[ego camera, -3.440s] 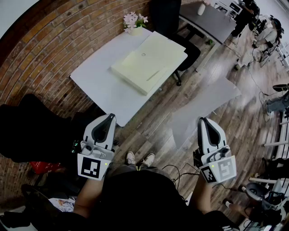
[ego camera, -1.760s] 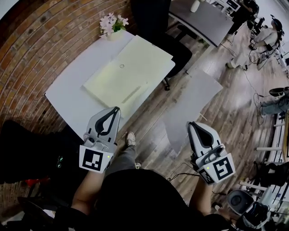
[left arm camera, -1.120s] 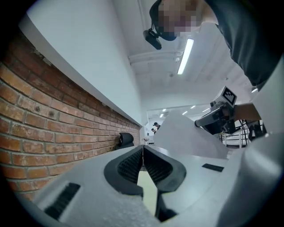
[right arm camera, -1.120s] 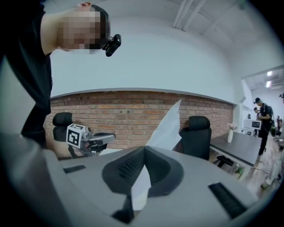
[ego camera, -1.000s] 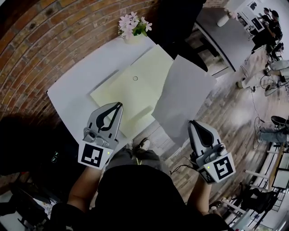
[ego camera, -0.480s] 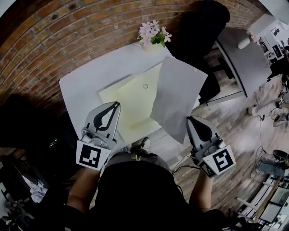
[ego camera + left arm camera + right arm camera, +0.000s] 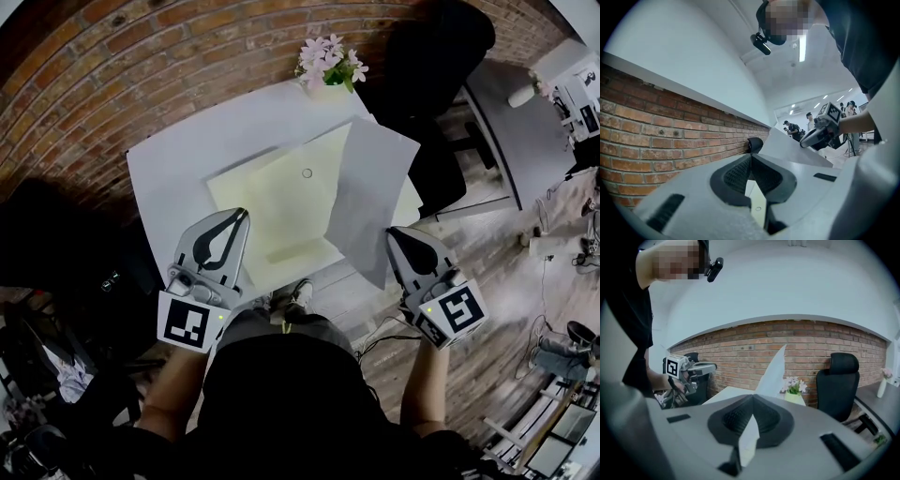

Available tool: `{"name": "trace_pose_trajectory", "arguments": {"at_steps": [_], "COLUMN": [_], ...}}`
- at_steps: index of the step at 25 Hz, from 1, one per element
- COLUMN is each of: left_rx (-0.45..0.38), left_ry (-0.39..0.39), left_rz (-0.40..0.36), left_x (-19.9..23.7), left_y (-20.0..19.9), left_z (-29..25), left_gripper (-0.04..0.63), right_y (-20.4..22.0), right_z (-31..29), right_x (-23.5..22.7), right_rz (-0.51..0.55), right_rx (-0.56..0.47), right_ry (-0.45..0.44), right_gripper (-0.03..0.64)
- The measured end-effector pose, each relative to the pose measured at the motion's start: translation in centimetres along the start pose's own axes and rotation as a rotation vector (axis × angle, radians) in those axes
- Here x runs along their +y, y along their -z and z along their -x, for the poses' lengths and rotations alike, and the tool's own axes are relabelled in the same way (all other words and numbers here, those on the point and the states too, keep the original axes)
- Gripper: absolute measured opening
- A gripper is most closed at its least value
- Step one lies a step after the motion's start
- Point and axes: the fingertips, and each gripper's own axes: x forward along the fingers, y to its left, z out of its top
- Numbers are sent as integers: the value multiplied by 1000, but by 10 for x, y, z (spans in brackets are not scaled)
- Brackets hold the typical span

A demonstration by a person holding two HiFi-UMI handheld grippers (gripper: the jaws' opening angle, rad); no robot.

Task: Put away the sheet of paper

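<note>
While I had both grippers out over the near edge of the white worktop, the right gripper had its jaws clamped on the sheet of paper, pinching it at its near lower corner. The right gripper view showed a sliver of the sheet poking back between the closed jaws and the rest rising up and away past the tips. The sheet was off the worktop, held tilted in the air over the right part of the flat pale yellow case and over the worktop's right edge. I couldn't tell whether its far edge touched the case. The left gripper had its jaws together, tips meeting, with nothing between them. It hovered by the near left part of the case, apart from the sheet. The case lay flat in the middle of the worktop, with a small ring mark on its top just beside the sheet's left edge. A pot of pink and white flowers stood at the worktop's far edge, beyond the case. A black chair was near the far right corner and a brick wall ran behind the worktop. Wooden floor lay to the right, with a grey table past it.
</note>
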Motion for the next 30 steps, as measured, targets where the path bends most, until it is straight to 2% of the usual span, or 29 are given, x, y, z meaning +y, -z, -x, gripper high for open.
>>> {"name": "trace_pose_trajectory", "arguments": {"at_steps": [6, 11, 22, 30], "left_rx": [31, 55, 98, 121], "left_ry": [-56, -116, -213, -266], "left_rz": [3, 10, 5, 5], "left_x": [8, 17, 25, 24], "left_y": [9, 16, 23, 25], "left_z": [14, 28, 40, 41], "left_gripper": [28, 28, 28, 28], "right_y": [26, 50, 132, 168], "right_z": [-23, -43, -84, -104], "right_x": [-7, -26, -81, -106], "right_rz": [68, 76, -56, -79], "right_rx": [93, 155, 346, 400], "right_ry": [-32, -50, -56, -40], "right_gripper": [14, 14, 15, 14]}}
